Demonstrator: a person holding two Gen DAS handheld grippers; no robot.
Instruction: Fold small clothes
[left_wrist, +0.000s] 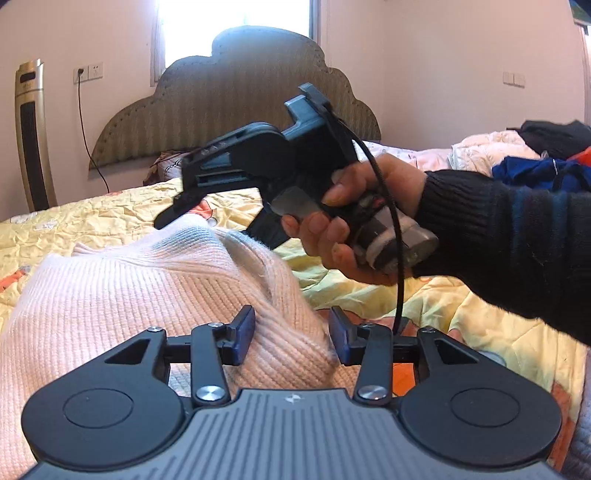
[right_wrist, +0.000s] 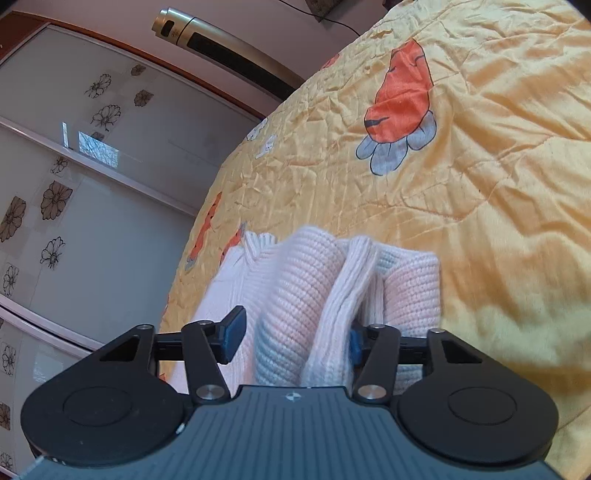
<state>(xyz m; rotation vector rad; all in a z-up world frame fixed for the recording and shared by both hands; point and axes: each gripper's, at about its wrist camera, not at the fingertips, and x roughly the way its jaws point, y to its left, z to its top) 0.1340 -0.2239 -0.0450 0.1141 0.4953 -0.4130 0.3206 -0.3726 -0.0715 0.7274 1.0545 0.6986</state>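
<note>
**Pink knit partly folded, both grippers at its near edge**

Garment: a pale pink ribbed knit sweater (left_wrist: 122, 295) lies on the bed, on a crinkled yellow quilt with orange cartoon prints (right_wrist: 480, 166). In the left wrist view it shows as a broad bundle with a thick rolled fold running toward the camera. In the right wrist view several layers stand stacked edge-on, a white ribbed band among them, so at least one fold appears to be in.

Left gripper (left_wrist: 291, 338): the blue pads stand apart, with a ridge of knit lying between them. The pads do not visibly pinch it. I read this as open, placed around the fold rather than clamped.

Right gripper (right_wrist: 291, 338): fingers spread wide, and the bunched layers fill the gap. The right pad is mostly hidden behind the white band, and the left pad looks clear of the cloth. Open, by my reading; whether the hidden pad touches the cloth, cannot tell. In the left view the right hand (left_wrist: 343, 221), in a black knit sleeve, holds this tool above the sweater's far side.

Progress, as a judgement: mid-fold. The bundle is compact but lumpy and not squared, so a final fold or flattening seems left.

Other: a heap of dark blue and black clothes (left_wrist: 546, 158) sits well apart near the bed's far right, apparently unfolded. More items probably remain.
</note>
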